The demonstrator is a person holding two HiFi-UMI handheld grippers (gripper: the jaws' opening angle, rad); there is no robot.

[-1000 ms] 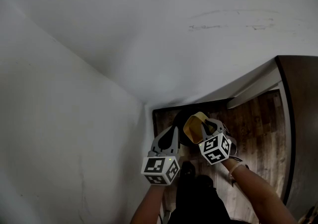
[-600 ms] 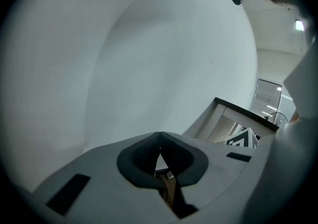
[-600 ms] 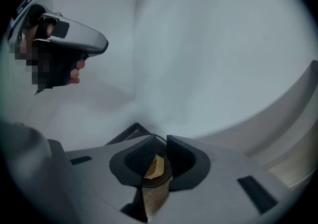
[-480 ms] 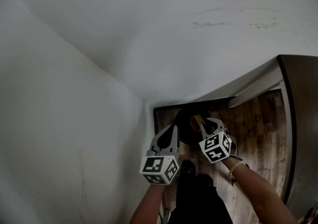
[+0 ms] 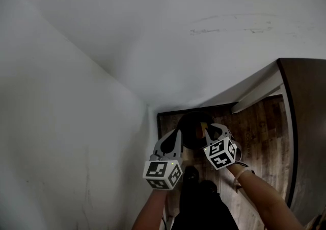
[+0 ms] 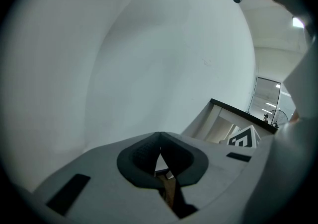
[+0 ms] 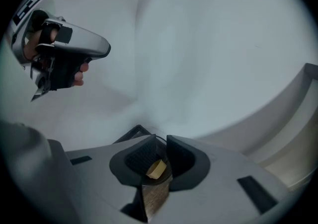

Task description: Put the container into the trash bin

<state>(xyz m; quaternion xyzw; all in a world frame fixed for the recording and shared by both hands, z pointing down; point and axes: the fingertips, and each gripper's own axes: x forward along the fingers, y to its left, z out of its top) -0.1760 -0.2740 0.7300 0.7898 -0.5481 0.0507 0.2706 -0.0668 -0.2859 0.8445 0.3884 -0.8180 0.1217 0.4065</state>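
In the head view the black round trash bin (image 5: 189,123) stands on the floor in the corner of two white walls. The yellow container (image 5: 199,130) lies inside it, free of both grippers. My right gripper (image 5: 210,131) hangs over the bin's right rim. Its jaws stand slightly apart with nothing between them. Through that gap the right gripper view shows the container (image 7: 157,169) down below my right gripper (image 7: 160,143). My left gripper (image 5: 173,136) is at the bin's left edge, shut and empty; the left gripper view shows its pads (image 6: 149,151) meeting at the tip.
White walls (image 5: 102,71) close in on the left and behind the bin. Brown wooden floor (image 5: 257,122) runs to the right, up to a dark panel (image 5: 305,122). The person's dark legs and shoes (image 5: 201,198) are just in front of the bin.
A second ago my right gripper held the yellow container above the bin. The container has since dropped into the bin and the right jaws stand apart. The left gripper has hardly moved.
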